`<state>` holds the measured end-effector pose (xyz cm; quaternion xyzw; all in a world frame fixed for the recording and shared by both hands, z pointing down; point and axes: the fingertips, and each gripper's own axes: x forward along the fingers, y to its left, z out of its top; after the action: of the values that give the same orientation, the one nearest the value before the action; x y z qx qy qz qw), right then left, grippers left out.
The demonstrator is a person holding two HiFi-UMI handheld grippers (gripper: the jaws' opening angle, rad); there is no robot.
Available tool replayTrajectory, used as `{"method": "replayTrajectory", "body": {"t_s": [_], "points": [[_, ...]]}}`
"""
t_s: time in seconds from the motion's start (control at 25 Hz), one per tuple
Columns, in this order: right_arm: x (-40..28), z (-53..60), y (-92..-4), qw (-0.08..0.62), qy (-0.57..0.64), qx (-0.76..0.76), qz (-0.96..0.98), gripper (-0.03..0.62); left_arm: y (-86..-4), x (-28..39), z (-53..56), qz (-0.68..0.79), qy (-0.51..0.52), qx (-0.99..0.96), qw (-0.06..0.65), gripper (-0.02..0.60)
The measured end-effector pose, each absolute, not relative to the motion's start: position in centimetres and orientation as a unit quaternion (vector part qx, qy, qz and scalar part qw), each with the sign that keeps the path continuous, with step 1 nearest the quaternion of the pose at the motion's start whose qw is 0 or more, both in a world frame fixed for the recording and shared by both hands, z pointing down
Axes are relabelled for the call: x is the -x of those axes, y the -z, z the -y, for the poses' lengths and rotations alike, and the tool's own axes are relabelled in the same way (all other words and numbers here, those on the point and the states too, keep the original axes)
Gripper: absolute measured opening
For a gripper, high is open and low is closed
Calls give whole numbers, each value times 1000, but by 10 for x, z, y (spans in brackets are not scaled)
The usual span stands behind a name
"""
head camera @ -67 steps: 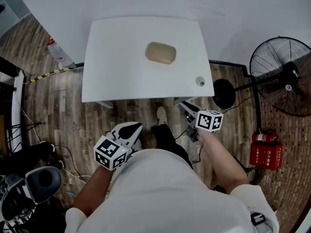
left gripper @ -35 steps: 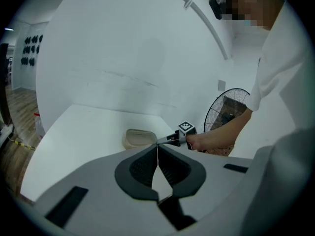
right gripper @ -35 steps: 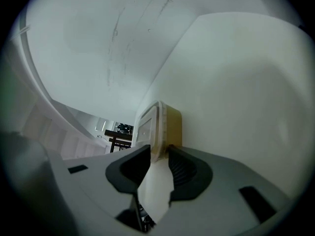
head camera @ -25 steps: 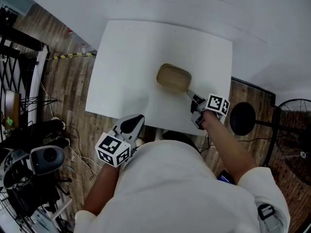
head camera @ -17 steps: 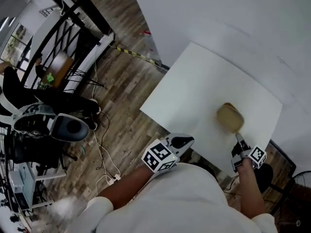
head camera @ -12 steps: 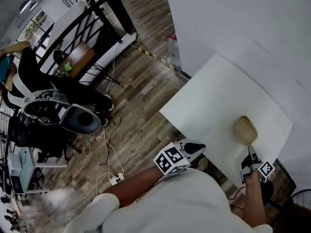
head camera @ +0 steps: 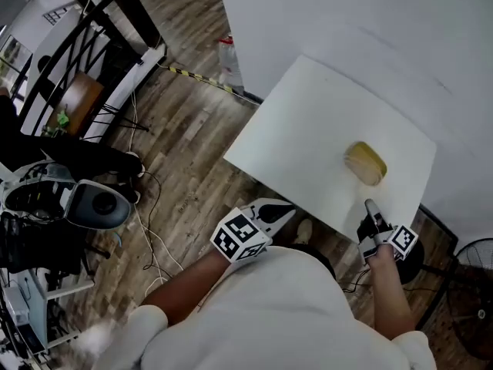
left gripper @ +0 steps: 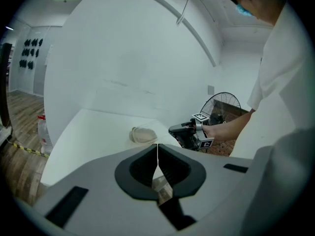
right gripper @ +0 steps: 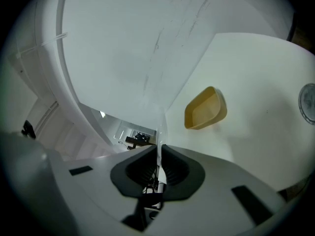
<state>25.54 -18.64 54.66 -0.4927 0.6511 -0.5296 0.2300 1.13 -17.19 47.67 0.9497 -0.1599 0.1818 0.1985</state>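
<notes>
The tan dish (head camera: 365, 163) lies on the table (head camera: 308, 122), a little in from its front edge. The right gripper (head camera: 369, 206) hovers at that edge, pointing at the dish, jaws clenched on nothing. The left gripper (head camera: 279, 207) hangs just off the table's front, also clenched and empty.

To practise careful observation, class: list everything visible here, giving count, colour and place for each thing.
rectangular white table: one, white, against the white wall.
shallow oval tan dish: one, tan, on the table.
small round grey disc: one, grey, on the table, apart from the dish.
clear plastic bottle: one, clear, on the wooden floor by the wall.
yellow-black striped tape: one strip, on the floor near the bottle.
black standing fan: one, black, right of the table.
left tool: one, white and grey, shut, empty, over the floor.
right tool: one, white and grey, shut, empty, short of the dish.
</notes>
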Motion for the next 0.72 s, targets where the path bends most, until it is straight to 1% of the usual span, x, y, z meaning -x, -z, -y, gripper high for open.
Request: {"method": "replayTrajectory", "body": {"t_s": [0.48,0.72], "points": [[-195,113,-507,253,523,490,-650,37,-480,27,133,125,-175,-955,203,18],[-167,78,-496,250,527,487,-650,37,-483,50,114,128,-164,-954,214,18]]}}
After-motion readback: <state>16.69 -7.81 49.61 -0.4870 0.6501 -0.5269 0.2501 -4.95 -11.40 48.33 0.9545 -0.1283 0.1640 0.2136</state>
